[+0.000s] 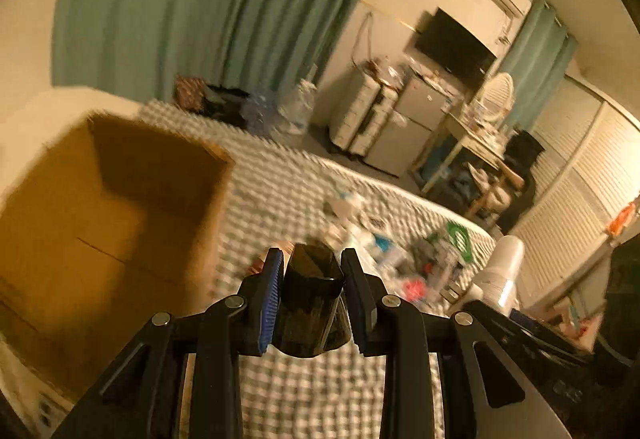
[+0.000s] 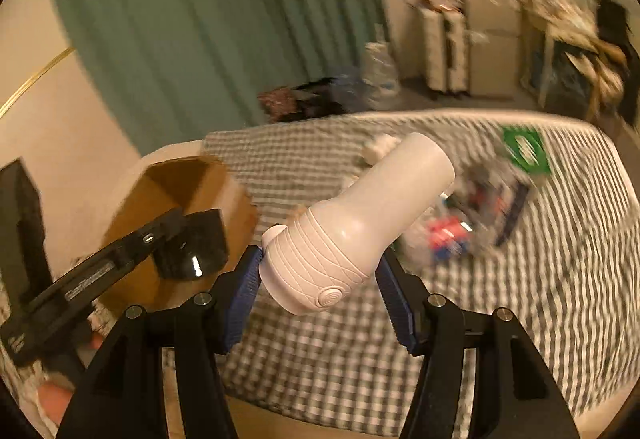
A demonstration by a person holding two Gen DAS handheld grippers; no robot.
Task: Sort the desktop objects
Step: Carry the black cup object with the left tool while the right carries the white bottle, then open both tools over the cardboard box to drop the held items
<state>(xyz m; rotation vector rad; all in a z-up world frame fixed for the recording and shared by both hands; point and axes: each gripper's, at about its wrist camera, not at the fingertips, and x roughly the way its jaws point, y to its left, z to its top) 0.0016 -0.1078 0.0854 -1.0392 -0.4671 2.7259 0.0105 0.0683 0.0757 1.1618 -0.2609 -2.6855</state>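
Note:
My left gripper (image 1: pixel 312 259) is shut on a dark glossy container (image 1: pixel 312 303) and holds it above the checked cloth, just right of an open cardboard box (image 1: pixel 120 207). My right gripper (image 2: pixel 320 259) is shut on a white ribbed bottle-shaped object (image 2: pixel 360 227), tilted up to the right. The white object also shows in the left wrist view (image 1: pixel 504 271) at the right. The left gripper with the dark container (image 2: pixel 196 247) shows in the right wrist view, over the box (image 2: pixel 180 207). A blurred pile of small items (image 1: pixel 420 259) lies on the cloth.
The checked cloth (image 2: pixel 520 299) covers the table. A green packet (image 2: pixel 524 151) and mixed small items (image 2: pixel 460 231) lie on its right part. Green curtains (image 1: pixel 200 7), white drawers (image 1: pixel 360 111) and a cluttered side table (image 1: pixel 480 143) stand behind.

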